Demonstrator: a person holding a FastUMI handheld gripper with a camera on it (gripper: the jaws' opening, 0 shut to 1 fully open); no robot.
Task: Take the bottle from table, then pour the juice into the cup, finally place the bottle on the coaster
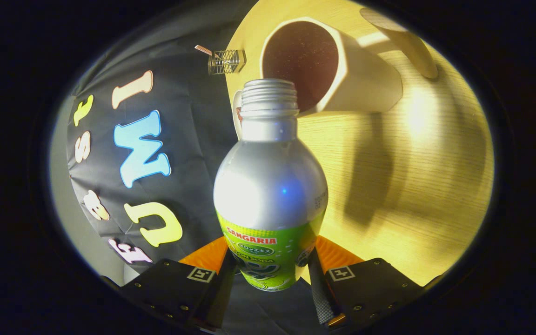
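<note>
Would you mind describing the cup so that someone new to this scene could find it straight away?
Start from the pale wooden table. Beyond the tool, whose fingers are shut on the silver bottle, stands the cup, just past the bottle's open threaded mouth. It is the off-white faceted mug with a dark inside, unlike the shiny bottle.

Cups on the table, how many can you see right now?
1. The cup stands on the wooden table, just beyond the open mouth of the bottle that the gripper grips between its fingers. Others could be hidden behind the bottle.
</note>
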